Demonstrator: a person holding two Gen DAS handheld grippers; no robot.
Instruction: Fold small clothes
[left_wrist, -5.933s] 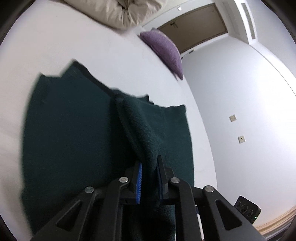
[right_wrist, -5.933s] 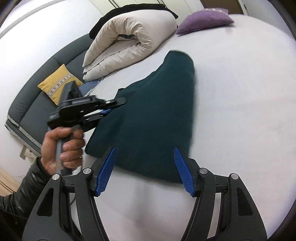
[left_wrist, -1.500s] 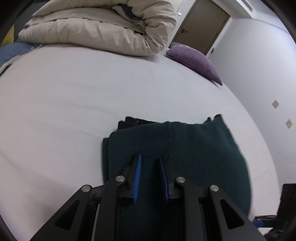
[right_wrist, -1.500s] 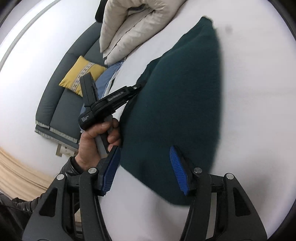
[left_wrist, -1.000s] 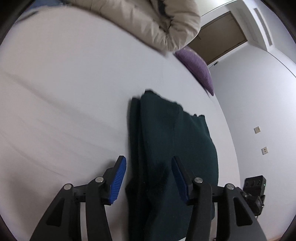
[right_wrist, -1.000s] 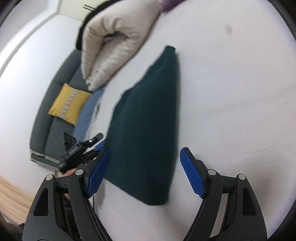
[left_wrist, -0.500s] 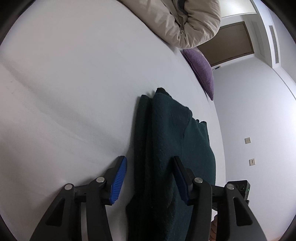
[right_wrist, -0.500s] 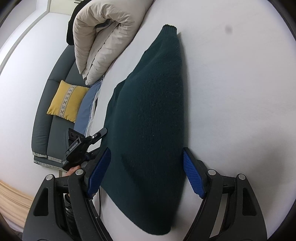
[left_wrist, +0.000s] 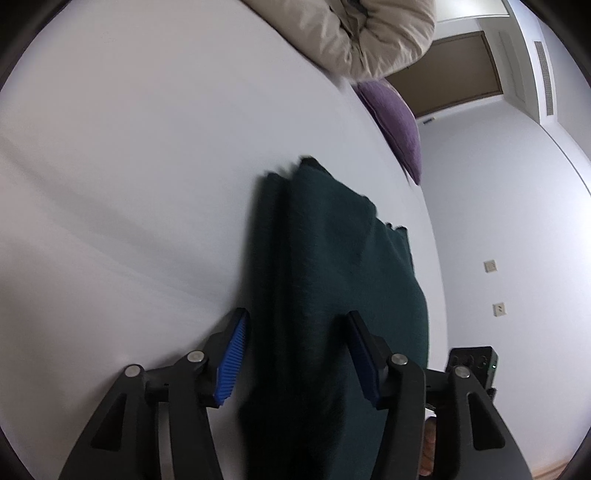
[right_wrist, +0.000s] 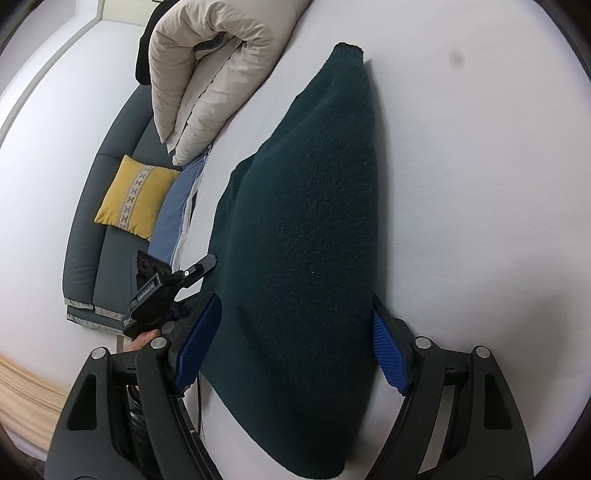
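Lying: the dark green knit sweater (right_wrist: 306, 229) lay folded into a long narrow strip on the white bed (right_wrist: 480, 166), its far end toward the rolled beige duvet (right_wrist: 207, 74), its near end under both tools
Left gripper: the left gripper (left_wrist: 295, 354) had its jaws spread wide and held nothing; the blue pads (left_wrist: 231, 365) straddled the left side of the strip, where a lower layer peeked out beside the upper one
Right gripper: the right gripper (right_wrist: 291, 343) also had its jaws spread and empty, bracketing nearly the full width of the strip's near end
Handling: judged from the nubby knit and the way the edges slumped, the sweater looked soft, limp and fairly thick, light enough for one pinch, not slippery, not fragile; it would likely sag and slide apart if lifted by one layer only
Where to hold: best taken at the two near corners, each pinch catching all stacked layers, so the near end could be carried over toward the far end
Risk: the offset lower layer on the left side could be missed by a shallow pinch, and the bed sheet might be caught along with the knit
Surroundings: a purple pillow (left_wrist: 395, 122) lay beyond the sweater, and a yellow cushion (right_wrist: 136, 195) sat on the grey sofa (right_wrist: 88, 240) beside the bed
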